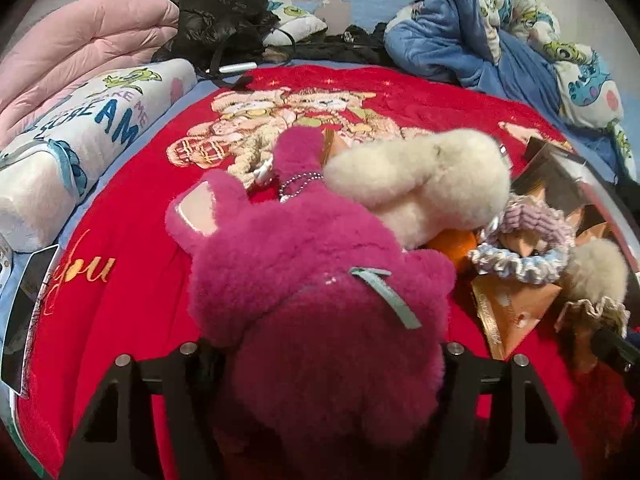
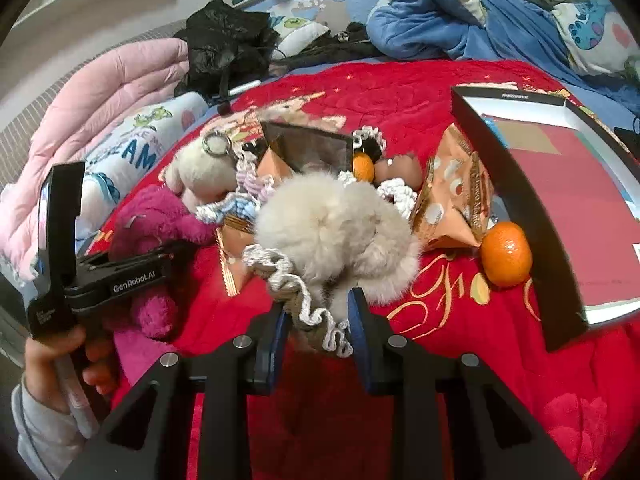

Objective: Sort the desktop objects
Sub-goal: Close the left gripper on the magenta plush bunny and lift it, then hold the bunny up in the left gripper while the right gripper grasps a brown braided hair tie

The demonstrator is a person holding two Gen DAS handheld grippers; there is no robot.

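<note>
My left gripper is shut on a magenta plush bear that fills the space between its fingers; the bear also shows in the right wrist view. A cream plush toy lies just beyond it. My right gripper is shut on a beige ruffled scrunchie lying against a grey fur pompom scrunchie. Around them lie blue and lilac scrunchies, orange snack packets and a tangerine, all on a red blanket.
An open black box lid with a red inside lies at the right. A second small tangerine and an egg-like brown object sit behind the pile. A pink quilt, printed pillows, black clothes and blue bedding ring the blanket.
</note>
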